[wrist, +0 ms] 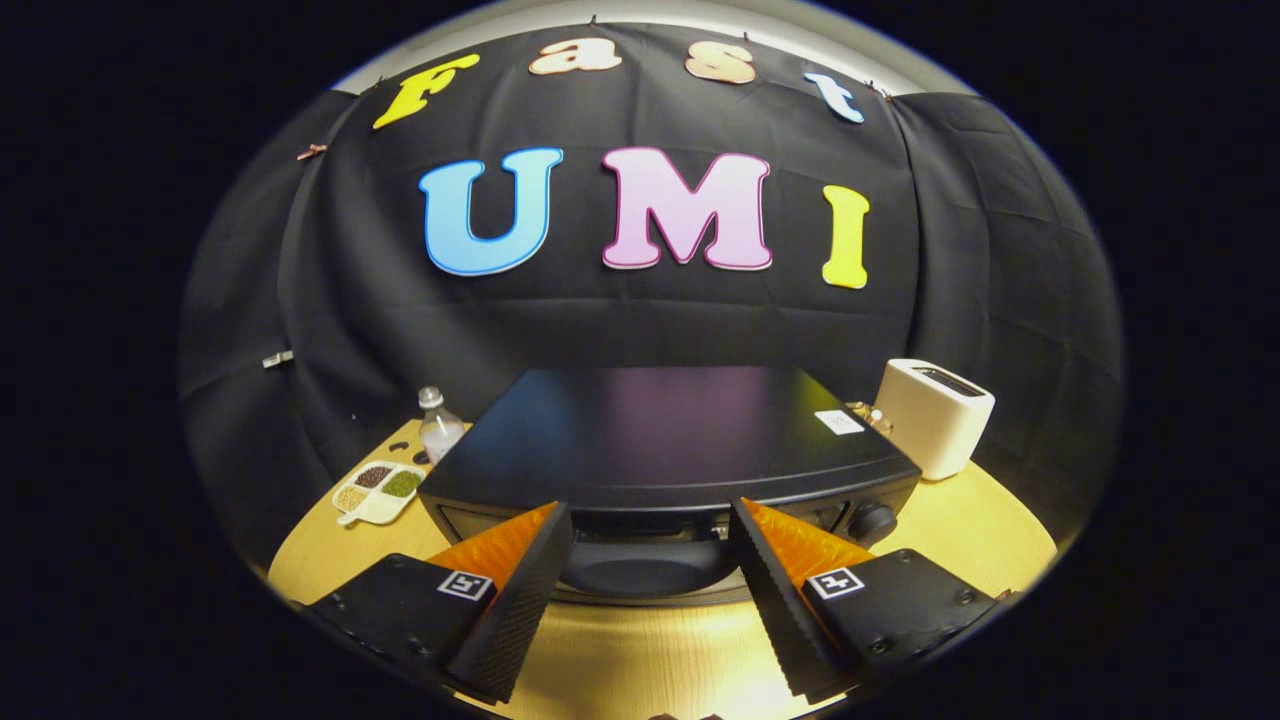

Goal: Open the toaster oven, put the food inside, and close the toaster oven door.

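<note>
While the tongs [650, 520] gape wide, the toaster oven [670, 440] faces them, lying crosswise.

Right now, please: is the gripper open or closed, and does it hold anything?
Gripper: open, holding nothing; its fingers stand apart just in front of the toaster oven, at its door.

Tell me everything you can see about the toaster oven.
The toaster oven is a black box with a flat, faintly glossy top, a small white sticker near its back right corner and a round knob on the front right. It sits on the wooden table, just ahead of the open gripper, whose jaws touch nothing.
</note>
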The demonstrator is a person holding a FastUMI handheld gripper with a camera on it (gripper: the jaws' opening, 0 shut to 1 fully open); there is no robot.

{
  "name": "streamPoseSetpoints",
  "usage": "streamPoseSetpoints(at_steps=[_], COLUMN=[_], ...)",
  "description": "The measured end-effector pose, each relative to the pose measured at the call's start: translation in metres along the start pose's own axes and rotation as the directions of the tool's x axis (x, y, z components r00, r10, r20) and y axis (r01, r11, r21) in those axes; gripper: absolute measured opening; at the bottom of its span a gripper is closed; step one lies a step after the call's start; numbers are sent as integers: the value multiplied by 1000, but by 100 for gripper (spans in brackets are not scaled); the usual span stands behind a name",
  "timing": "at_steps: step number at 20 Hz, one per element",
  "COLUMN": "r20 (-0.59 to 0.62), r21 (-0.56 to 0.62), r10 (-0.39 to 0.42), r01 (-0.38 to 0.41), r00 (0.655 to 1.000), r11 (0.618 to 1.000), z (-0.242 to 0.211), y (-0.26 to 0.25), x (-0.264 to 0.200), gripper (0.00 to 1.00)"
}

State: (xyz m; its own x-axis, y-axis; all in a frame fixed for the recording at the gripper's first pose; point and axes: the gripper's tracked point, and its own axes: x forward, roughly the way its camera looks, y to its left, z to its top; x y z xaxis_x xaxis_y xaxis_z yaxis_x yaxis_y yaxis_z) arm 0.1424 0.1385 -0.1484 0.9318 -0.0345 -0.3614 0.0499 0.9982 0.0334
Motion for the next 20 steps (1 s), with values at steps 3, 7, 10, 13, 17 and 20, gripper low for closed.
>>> streamPoseSetpoints(at_steps=[3,7,10,13,17,20], r20=[1,2,2,-13,-49,-92], r21=[10,2,0,2,-10,-22], r10=[1,18,25,37,53,72], r01=[-1,-18,-25,-37,-53,-75], r00=[1000,1000,1000,999,997,993], r11=[1000,1000,1000,999,999,997], z=[2,-3,-11,-26,-52,-79], y=[0,3,3,3,1,1], x=[5,2,-11,-29,-53,-73], gripper=[97,96,96,96,96,96])
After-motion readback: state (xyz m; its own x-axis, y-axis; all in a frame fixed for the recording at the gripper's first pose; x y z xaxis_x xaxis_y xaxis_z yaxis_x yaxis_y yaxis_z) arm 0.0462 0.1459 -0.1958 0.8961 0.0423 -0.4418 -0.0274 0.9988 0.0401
